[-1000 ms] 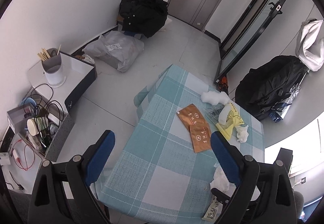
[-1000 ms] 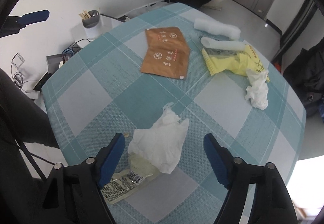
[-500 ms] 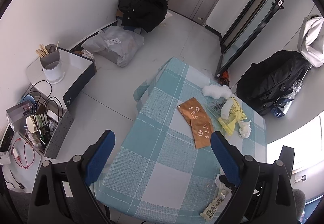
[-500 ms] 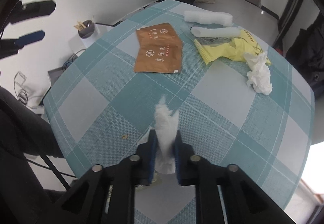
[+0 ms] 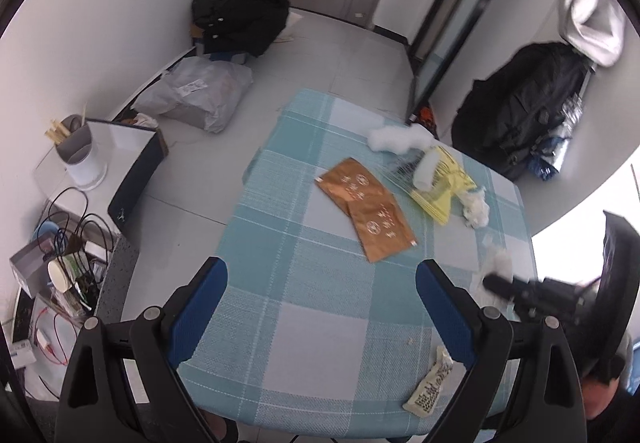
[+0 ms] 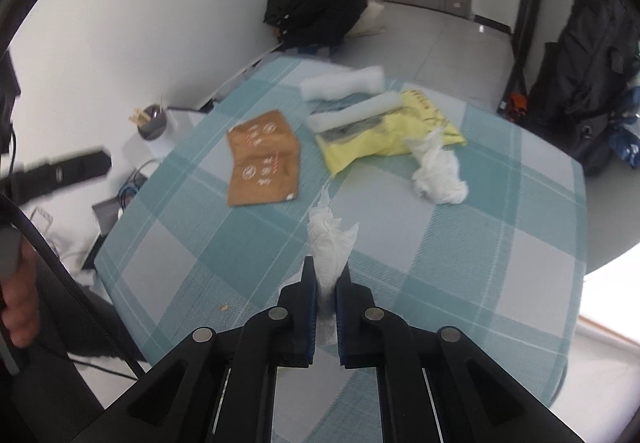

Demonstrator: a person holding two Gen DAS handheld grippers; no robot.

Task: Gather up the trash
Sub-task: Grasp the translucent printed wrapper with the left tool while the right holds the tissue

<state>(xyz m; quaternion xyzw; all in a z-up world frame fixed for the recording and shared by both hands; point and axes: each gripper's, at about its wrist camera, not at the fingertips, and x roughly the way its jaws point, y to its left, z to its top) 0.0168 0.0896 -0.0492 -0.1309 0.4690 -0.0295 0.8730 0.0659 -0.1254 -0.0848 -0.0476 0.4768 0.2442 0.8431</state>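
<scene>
My right gripper [image 6: 326, 275] is shut on a crumpled white tissue [image 6: 330, 239] and holds it above the checked table [image 6: 460, 263]. It also shows at the right of the left wrist view [image 5: 500, 283]. My left gripper [image 5: 320, 295] is open and empty above the table's near end. On the table lie two brown packets [image 5: 368, 209], a yellow bag [image 6: 384, 135], two white foam rolls [image 6: 344, 85], another crumpled tissue [image 6: 438, 173] and a printed wrapper [image 5: 432, 387] near the front edge.
A black backpack [image 5: 240, 11] and a grey plastic sack [image 5: 200, 91] lie on the floor by the wall. A low white box with a cup of chopsticks [image 5: 78, 151] and tangled cables [image 5: 72, 235] stands left. A black bag [image 5: 524, 103] leans at the right.
My right gripper closed on the tissue and lifted it off the table, uncovering the printed wrapper. The left gripper drew nearer over the table.
</scene>
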